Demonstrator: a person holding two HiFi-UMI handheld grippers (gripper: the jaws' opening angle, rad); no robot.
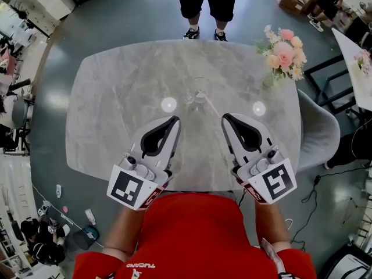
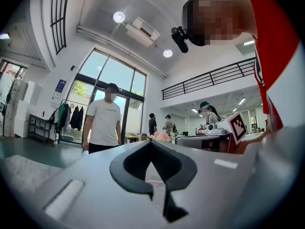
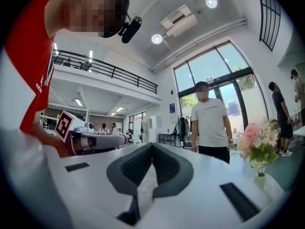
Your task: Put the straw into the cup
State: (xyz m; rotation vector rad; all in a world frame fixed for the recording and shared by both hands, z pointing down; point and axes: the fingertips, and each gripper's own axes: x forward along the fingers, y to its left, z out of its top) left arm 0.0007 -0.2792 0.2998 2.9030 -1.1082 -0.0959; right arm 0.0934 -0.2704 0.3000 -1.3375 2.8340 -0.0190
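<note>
A clear glass cup (image 1: 199, 91) stands near the middle of the grey marble table (image 1: 116, 103). A thin pale pink straw (image 1: 210, 107) slants out of it toward the lower right. Both grippers hang over the table's near edge, close to the person's red shirt and well short of the cup. My left gripper (image 1: 176, 121) points at the cup from the lower left with its jaws together and nothing in them. Likewise, my right gripper (image 1: 225, 118) has its jaws together and empty, just below the straw's free end. In both gripper views the jaws hide the cup.
A vase of pink and white flowers (image 1: 283, 53) stands at the table's far right corner; the right gripper view also shows these flowers (image 3: 258, 140). A person (image 1: 206, 4) stands at the far edge. A grey chair (image 1: 317, 133) sits to the right.
</note>
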